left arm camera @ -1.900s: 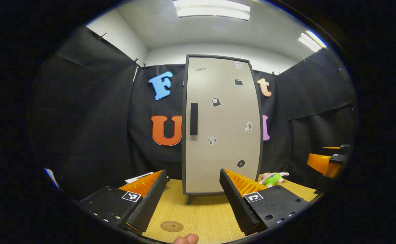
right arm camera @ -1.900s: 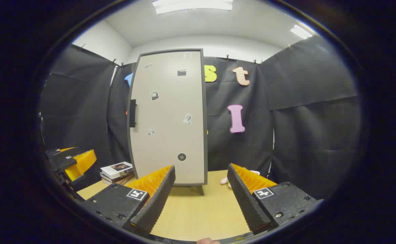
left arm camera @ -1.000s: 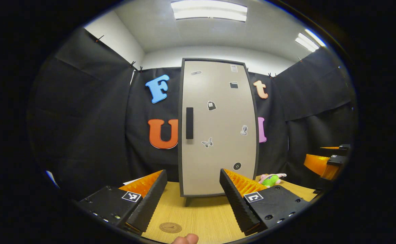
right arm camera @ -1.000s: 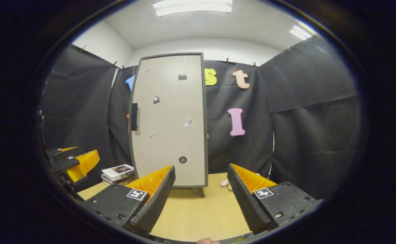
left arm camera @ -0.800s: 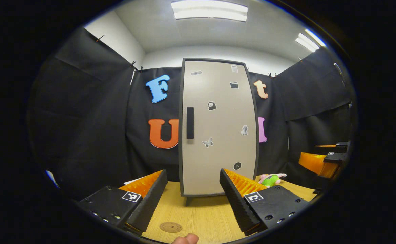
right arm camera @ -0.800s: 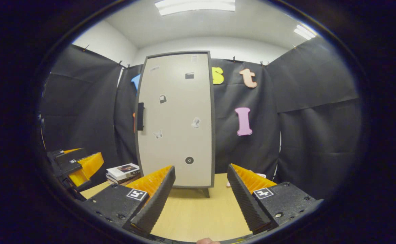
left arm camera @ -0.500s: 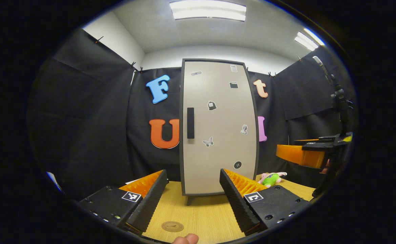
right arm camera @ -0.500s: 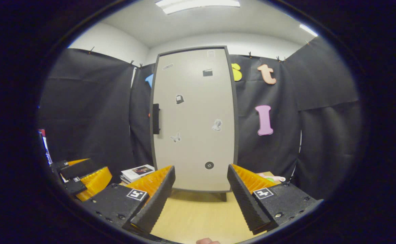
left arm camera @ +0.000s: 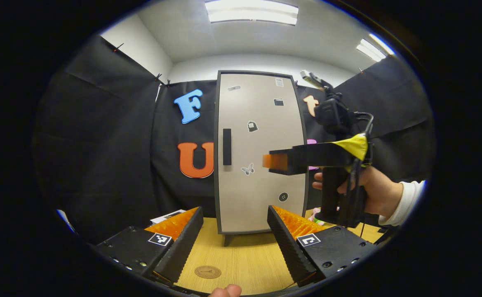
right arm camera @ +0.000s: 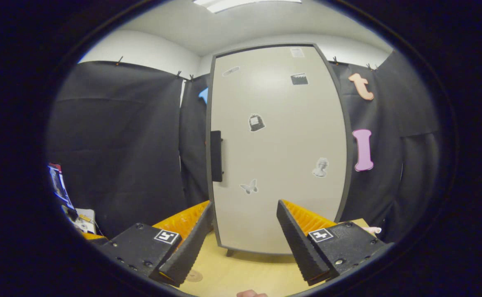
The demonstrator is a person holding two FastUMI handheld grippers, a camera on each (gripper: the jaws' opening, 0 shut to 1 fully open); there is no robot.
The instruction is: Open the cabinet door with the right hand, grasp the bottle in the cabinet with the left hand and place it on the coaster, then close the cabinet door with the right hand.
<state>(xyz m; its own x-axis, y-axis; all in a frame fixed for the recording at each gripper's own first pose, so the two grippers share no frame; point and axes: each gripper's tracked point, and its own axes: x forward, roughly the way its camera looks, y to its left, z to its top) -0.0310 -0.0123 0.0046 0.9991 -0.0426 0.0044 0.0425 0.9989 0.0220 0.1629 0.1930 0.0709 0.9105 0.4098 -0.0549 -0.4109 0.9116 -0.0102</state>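
- my right gripper (right arm camera: 244, 243) has its jaws spread wide with nothing between them; in the right gripper view its fingers sit at the bottom of the frame, aimed at the cabinet door (right arm camera: 278, 148).
- in the left gripper view i see that same right gripper (left arm camera: 274, 161) at centre right, raised in front of the door, with the hand (left arm camera: 368, 194) holding its grip.
- my left gripper (left arm camera: 234, 243) is also wide open and empty, low at the bottom of its frame over the wooden table (left arm camera: 245, 264).
- the door is shut, so the bottle is hidden behind it; i cannot tell where it stands inside.
- the door handle (right arm camera: 216, 156) is a dark upright bar on the left edge of the door, left of centre in the right gripper view.
- i judge the door a stiff, flat panel that will swing on hinges on its right side; the handle is the place to pinch, across its narrow width, then pull in an arc.
- the handle looks smooth and slim, so a shallow bite could slip off.
- the coaster (left arm camera: 208, 272) lies flat on the table at the bottom centre of the left gripper view, bare and ready.
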